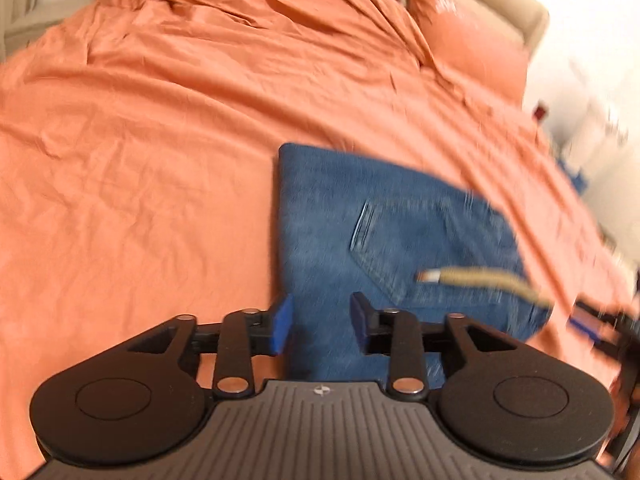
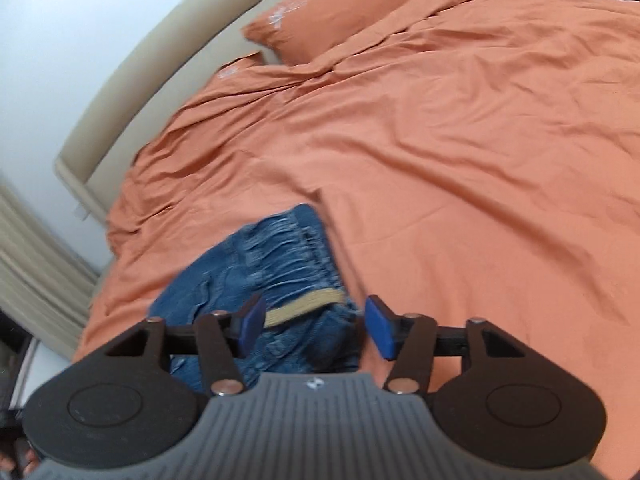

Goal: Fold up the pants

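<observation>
Blue denim pants (image 1: 384,240) lie folded into a compact rectangle on an orange bed cover (image 1: 160,140). A back pocket faces up and a tan drawstring (image 1: 480,278) lies across them. My left gripper (image 1: 320,326) is open and empty, just above the pants' near left edge. In the right wrist view the elastic waistband (image 2: 288,256) and the drawstring (image 2: 308,304) show. My right gripper (image 2: 316,322) is open and empty over the waistband end. Its dark frame shows blurred at the far right of the left wrist view (image 1: 600,326).
Orange pillows (image 2: 332,12) lean on a beige headboard (image 2: 152,80) at the head of the bed. A white bedside area with small items (image 1: 592,120) lies past the bed edge. A curtain (image 2: 32,264) hangs beside the bed.
</observation>
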